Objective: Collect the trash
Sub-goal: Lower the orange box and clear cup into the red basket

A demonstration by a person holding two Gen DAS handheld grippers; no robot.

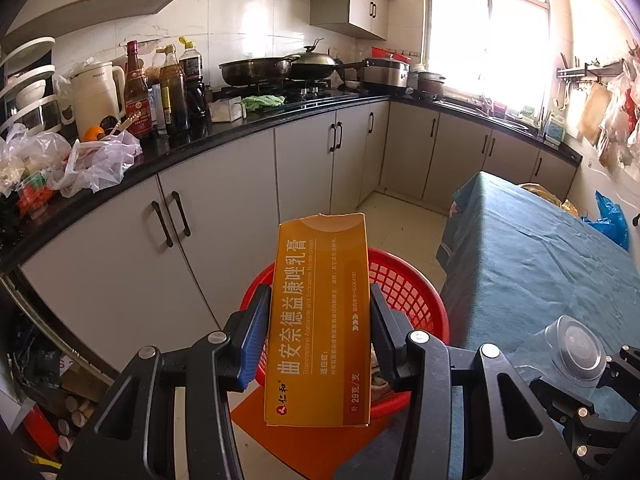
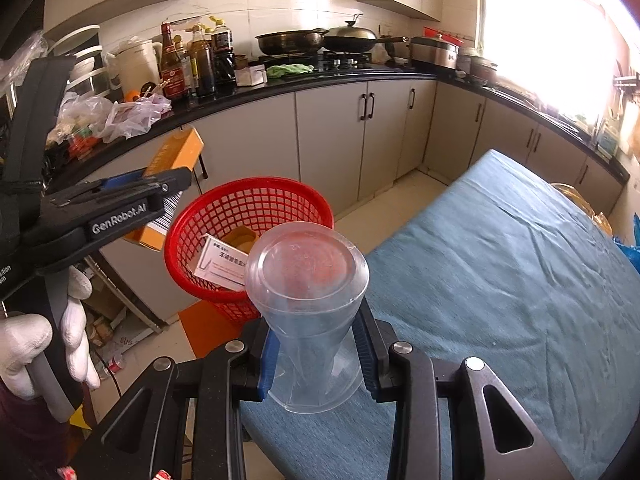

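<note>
My left gripper [image 1: 318, 296] is shut on a long orange medicine box [image 1: 316, 360], pads pressed on its two long sides. The box hangs over a red mesh basket [image 1: 408, 292] on the floor. In the right wrist view, my right gripper [image 2: 316, 332] is shut on a clear plastic cup [image 2: 308, 280], squeezing its wall inward, base facing away from me. The cup is beside the red basket [image 2: 280, 196], which holds a white carton [image 2: 218, 264] and a brownish piece. The left gripper [image 2: 168, 184] with the orange box [image 2: 176, 152] shows to the left, above the basket's rim.
A table under a blue cloth [image 2: 500, 280] stands right of the basket. Grey cabinets [image 1: 224, 208] under a black counter with bottles [image 1: 138, 92] and plastic bags [image 1: 96, 160] run behind it. A white-gloved hand [image 2: 24, 344] grips the left handle. Clutter lies on the floor at left [image 1: 60, 400].
</note>
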